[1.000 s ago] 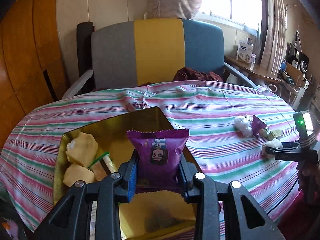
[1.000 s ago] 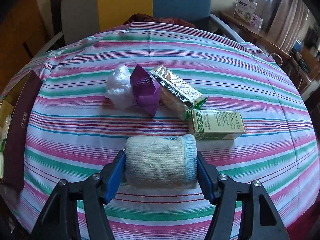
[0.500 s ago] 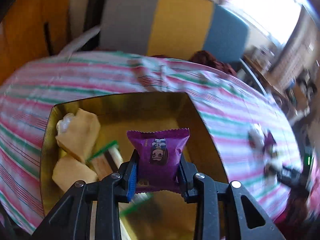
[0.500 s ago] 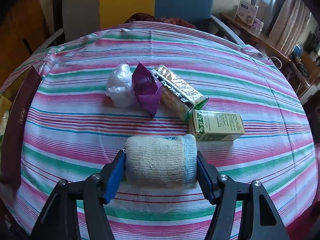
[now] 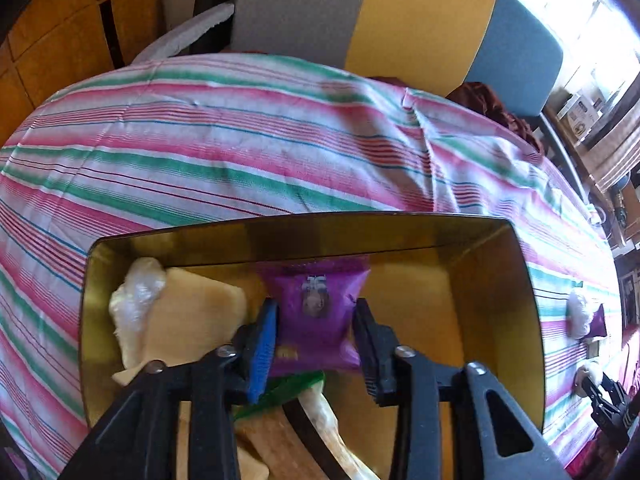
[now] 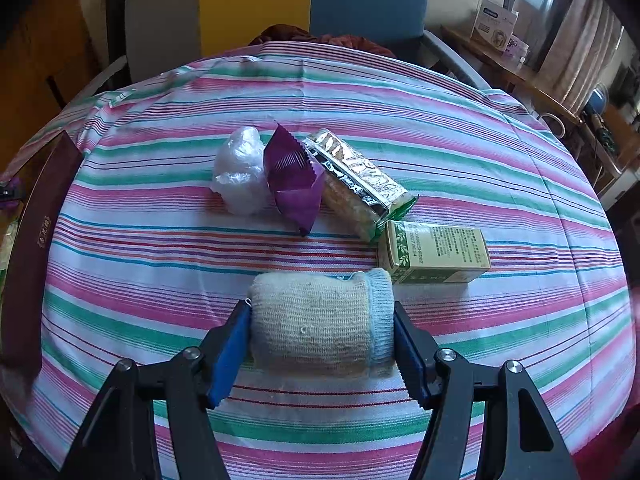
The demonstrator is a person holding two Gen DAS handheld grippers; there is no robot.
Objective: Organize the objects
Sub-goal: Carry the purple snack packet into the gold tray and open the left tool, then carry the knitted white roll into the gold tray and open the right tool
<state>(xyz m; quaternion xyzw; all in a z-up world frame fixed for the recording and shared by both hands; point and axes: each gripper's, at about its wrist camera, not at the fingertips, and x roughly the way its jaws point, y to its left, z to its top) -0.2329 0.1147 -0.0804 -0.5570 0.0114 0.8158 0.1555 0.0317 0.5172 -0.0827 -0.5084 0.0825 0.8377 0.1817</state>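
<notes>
Left gripper is hanging over the gold tin, jaws just opening; the purple snack packet is sitting between the pads, a gap showing on its 3 o'clock side, no longer pinched. Yellow sponges are lying at the packet's 9 o'clock inside the tin. Right gripper is pinching the rolled sock on the striped tablecloth; green box at the sock's 1 o'clock, foil packet at 12.
</notes>
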